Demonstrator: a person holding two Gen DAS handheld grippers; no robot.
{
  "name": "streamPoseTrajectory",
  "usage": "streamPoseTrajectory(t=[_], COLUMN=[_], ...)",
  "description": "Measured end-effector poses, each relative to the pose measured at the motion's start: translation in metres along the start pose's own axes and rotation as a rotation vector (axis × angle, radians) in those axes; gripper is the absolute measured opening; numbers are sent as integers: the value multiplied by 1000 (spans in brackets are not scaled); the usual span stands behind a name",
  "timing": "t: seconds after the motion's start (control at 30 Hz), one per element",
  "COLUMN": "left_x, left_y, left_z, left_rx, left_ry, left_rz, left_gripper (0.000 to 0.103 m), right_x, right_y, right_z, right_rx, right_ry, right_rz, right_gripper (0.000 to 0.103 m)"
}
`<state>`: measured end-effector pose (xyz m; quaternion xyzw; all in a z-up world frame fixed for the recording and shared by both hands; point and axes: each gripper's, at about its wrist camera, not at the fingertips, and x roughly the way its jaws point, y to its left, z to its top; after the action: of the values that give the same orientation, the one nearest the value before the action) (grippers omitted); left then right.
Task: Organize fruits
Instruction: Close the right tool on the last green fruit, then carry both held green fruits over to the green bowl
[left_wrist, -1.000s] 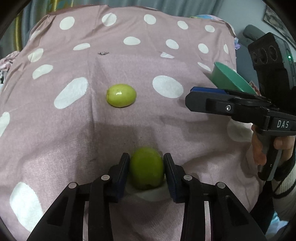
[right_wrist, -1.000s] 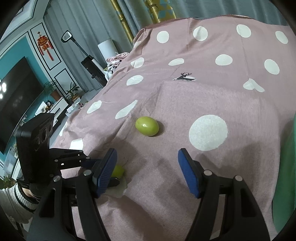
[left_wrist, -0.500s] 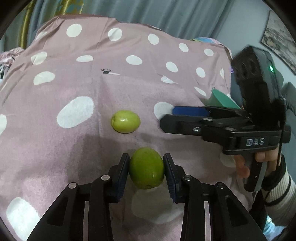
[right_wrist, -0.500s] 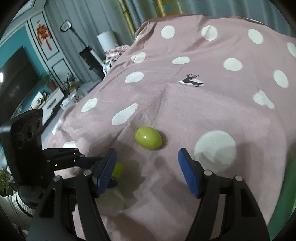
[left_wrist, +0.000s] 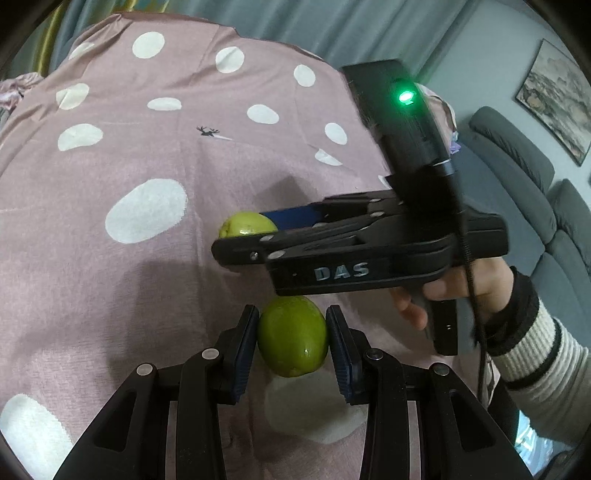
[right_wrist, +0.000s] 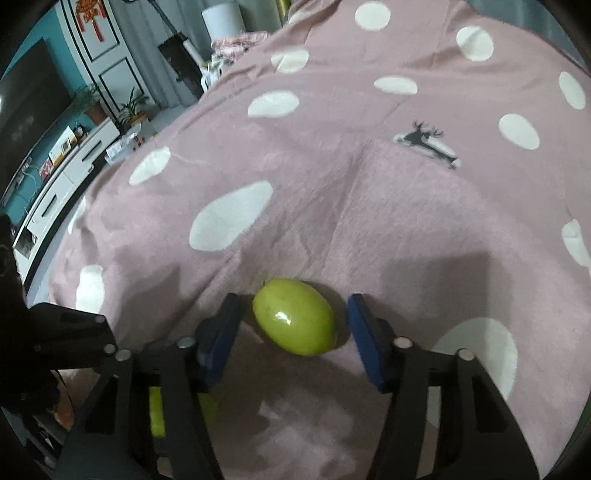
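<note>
My left gripper (left_wrist: 291, 336) is shut on a green fruit (left_wrist: 292, 336) and holds it just above the pink dotted cloth (left_wrist: 110, 288). A second green fruit (right_wrist: 293, 321) lies on the cloth between the open fingers of my right gripper (right_wrist: 295, 325), with a gap on each side. In the left wrist view that second fruit (left_wrist: 245, 225) shows partly behind the right gripper (left_wrist: 243, 236). The held fruit shows in part low in the right wrist view (right_wrist: 157, 413), behind the right gripper's left finger.
The cloth (right_wrist: 369, 206) covers the whole table and drops off at the left edge. A grey sofa (left_wrist: 546, 192) stands to the right. A TV cabinet (right_wrist: 55, 177) and plants stand at far left.
My right gripper has moved forward and down so that its open fingers now straddle the lying fruit. My left gripper has lifted a little with its fruit. The green bowl is out of view.
</note>
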<state>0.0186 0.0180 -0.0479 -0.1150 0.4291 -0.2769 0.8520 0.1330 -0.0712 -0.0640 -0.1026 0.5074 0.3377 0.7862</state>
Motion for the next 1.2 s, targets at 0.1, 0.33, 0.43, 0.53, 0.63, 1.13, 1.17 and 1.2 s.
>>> streamPoseTrajectory(t=[0.1,0.33,0.43,0.53,0.63,1.13,1.17,1.2], left_x=[-2,-4,-4,-6,-4,-3,-3,-3], left_y=[2,2,2,2,3,4,4,3], left_z=[0,-1,-2,-3,-1,-1,-1,-1], left_rx=[-8,-13,-13,-15,-17,-12,-12,-12], left_ry=[-4,-6,-7,-9,-9,-10,-10,-10], left_rz=[-3,-4,-5,-1,2,9,9,10], left_gripper=[38,38,38,38,38,38,38,38], right_x=[0,3,3,3,-1,-44,-47,-51], right_y=[2,5,8,9,7,-7,-8,-9], right_z=[1,3,4,4,4,-24,-26,-29], right_rx=[-20,-38,-51,-52,-32,102,112,124], right_ry=[-7,-7,-4,-3,-14,-113,-121,-131], right_rz=[-16,-61,-79,-93,-98,-88,-89,-92], right_gripper=[51,43,44,43,43,43,43,43])
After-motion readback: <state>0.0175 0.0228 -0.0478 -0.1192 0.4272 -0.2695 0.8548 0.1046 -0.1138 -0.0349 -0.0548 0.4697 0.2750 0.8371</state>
